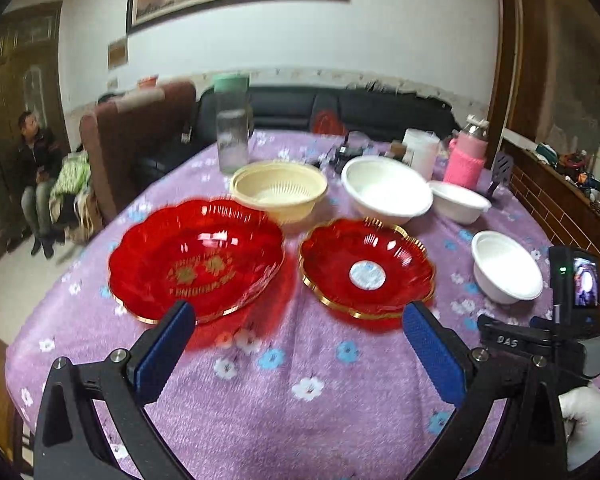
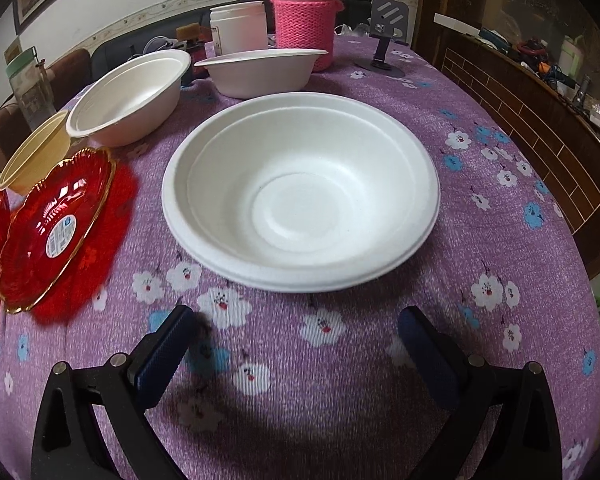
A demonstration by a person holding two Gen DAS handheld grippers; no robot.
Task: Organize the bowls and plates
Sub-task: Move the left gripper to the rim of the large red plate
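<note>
Two red scalloped plates with gold rims lie on the purple floral cloth: a large one [image 1: 196,258] on the left and a smaller one [image 1: 366,266] with a white sticker beside it. Behind them stand a cream strainer bowl [image 1: 278,192] and three white bowls [image 1: 386,192] [image 1: 458,200] [image 1: 506,266]. My left gripper [image 1: 298,320] hovers open just in front of the two red plates, holding nothing. My right gripper [image 2: 296,326] is open and empty, right in front of the nearest white bowl [image 2: 300,196]. The smaller red plate [image 2: 56,228] lies at its left.
At the back of the table stand a clear jar with a green lid [image 1: 232,128], a white tub [image 2: 239,26], a bottle in a pink knitted sleeve [image 2: 304,24] and a phone stand [image 2: 386,36]. A person sits on a chair far left [image 1: 36,168]. A wooden cabinet [image 2: 540,112] runs along the right.
</note>
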